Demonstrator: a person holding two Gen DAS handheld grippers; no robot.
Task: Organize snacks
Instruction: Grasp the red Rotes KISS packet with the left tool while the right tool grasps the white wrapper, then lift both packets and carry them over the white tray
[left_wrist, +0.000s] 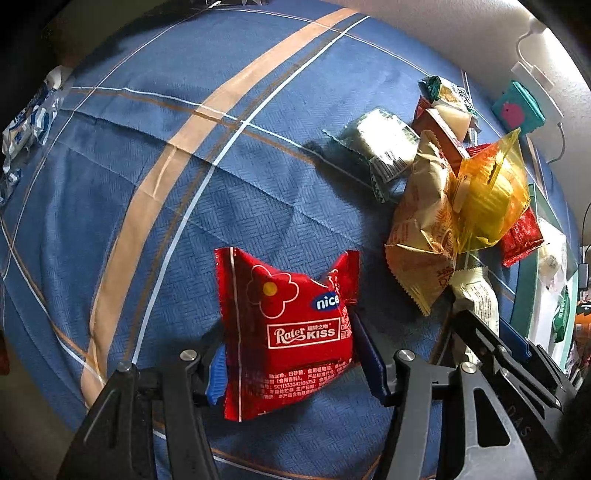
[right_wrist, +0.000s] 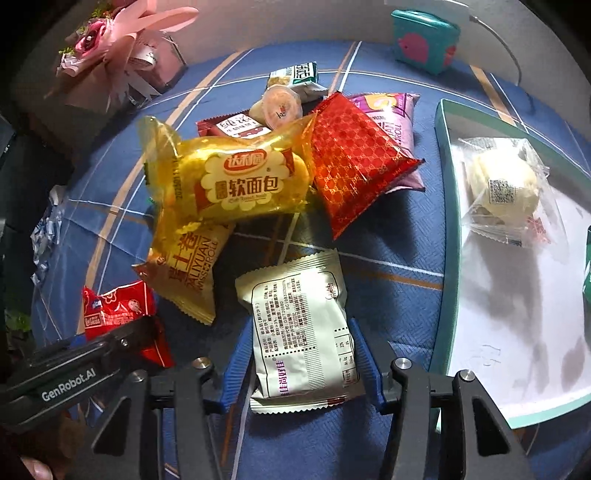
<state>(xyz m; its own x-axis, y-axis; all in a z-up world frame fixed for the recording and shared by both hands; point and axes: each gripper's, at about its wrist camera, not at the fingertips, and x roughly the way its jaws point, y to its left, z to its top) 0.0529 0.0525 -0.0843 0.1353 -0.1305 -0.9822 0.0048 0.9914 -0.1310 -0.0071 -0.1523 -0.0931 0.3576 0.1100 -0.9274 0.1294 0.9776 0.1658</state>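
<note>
1. Two tools, both loaded. Left tool (left_wrist: 291, 354) is clamped on the red Rater Kiss packet (left_wrist: 291, 332), blue pads (left_wrist: 216, 373) pressing its sides, packet hanging above the blue checked cloth (left_wrist: 147, 221).
2. Right tool (right_wrist: 301, 365) is narrow and closed on the white packet (right_wrist: 299, 325), printed back facing up; pads touch both edges.
3. My read: mid pick, one snack per tool. Next move looks like a carry to the teal-rimmed tray (right_wrist: 445, 206) at right, which holds a clear-wrapped bun (right_wrist: 502, 188) and a green pack at its far edge.
4. Left to right on the cloth: crumpled blue-white wrapper (right_wrist: 44, 236) at the edge, tan Swiss roll packet (right_wrist: 192, 269), yellow soft-bread packet (right_wrist: 236, 177) lying on top of it, red patterned packet (right_wrist: 354, 166), purple roll packet (right_wrist: 391, 110) under that. Behind them: a jelly cup (right_wrist: 280, 107), a dark-red bar, a green-white pack.
5. Obstructions: the tray's near rim needs clearing on the way in, and the pile sits just beside the white packet. The tools are close together, so I'd move them one at a time.
6. Off-task: a pink flower gift box (right_wrist: 118, 55) and a teal box (right_wrist: 424, 37) at the back.
</note>
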